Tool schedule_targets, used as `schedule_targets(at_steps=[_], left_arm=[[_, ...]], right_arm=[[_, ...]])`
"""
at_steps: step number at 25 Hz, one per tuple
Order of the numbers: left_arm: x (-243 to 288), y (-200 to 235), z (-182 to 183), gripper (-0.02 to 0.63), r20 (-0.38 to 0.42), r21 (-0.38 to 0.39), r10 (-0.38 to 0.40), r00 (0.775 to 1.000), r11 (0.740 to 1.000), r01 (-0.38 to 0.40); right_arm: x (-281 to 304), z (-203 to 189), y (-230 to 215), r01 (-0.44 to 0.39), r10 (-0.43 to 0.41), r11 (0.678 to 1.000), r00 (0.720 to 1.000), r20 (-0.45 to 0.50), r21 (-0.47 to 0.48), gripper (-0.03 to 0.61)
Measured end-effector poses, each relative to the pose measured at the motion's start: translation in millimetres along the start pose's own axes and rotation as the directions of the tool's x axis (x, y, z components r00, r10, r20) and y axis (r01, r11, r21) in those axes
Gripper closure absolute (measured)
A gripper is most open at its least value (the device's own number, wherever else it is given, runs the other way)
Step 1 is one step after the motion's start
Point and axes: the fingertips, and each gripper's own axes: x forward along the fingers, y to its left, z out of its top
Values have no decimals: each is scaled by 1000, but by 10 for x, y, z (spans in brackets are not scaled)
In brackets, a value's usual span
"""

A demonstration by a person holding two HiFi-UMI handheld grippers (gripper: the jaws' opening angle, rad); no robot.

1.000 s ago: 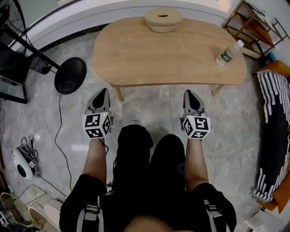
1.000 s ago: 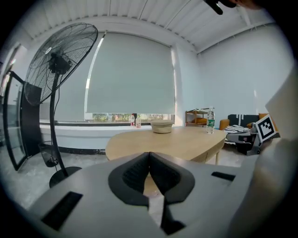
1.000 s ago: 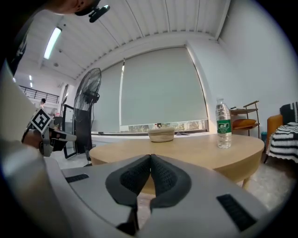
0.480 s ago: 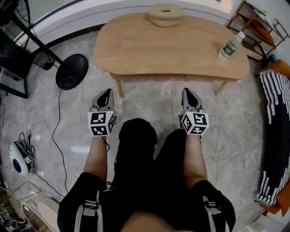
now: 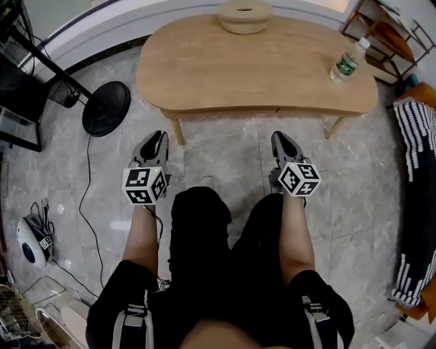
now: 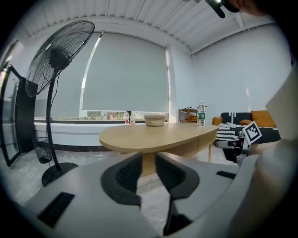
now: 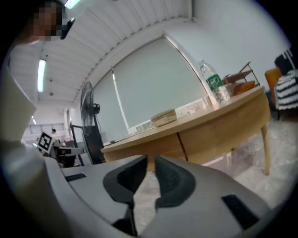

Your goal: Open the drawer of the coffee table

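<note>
I am facing the pale wooden bench point(image 5: 252, 68), which is standing on the stone floor on the far side of both tools, well apart from them. Along its near edge, a thin upright seam in the apron is suggesting the drawer front point(image 7: 219, 132), and I am seeing no knob or handle on it. I am judging the drawer to be stiff, smooth wood, fairly light and running straight out toward me. So I am expecting to hook the lower lip of that panel near its middle, not to pinch its flat face. The left tool point(image 5: 155, 136) is hovering low over the floor, its jaws having just been opening to a narrow gap with nothing between them. The right tool point(image 5: 281, 136) is hovering level with it, jaws together and empty. A shallow bowl point(image 5: 244, 13) is sitting at the far edge, and an upright bottle point(image 5: 347, 63) at the far right could be tipping if I am pulling sharply.
</note>
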Motion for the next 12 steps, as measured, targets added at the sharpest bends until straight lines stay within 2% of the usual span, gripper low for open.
schedule_targets(at_steps=[1,2,4,8,12], left_arm=[[13,-9,15,452,5,-2,-30,1000,1000,30],[29,-20,19,383,6,-1,-63,998,998,63],[63,-21,-12,362,4,-1,-117,993,993,117],[147,57,-183,344,-21,-25,-180,984,984,179],[370,216,-345,344,-58,-22,-196,979,981,195]], right_arm=[[28,-28,9,-44,44,998,999,-1,46,464],[57,-58,13,-83,84,992,996,2,91,369],[110,-125,-13,-142,142,976,990,14,163,341],[243,-324,-111,-230,230,932,973,33,280,240],[418,-454,-288,-258,252,889,965,66,377,216]])
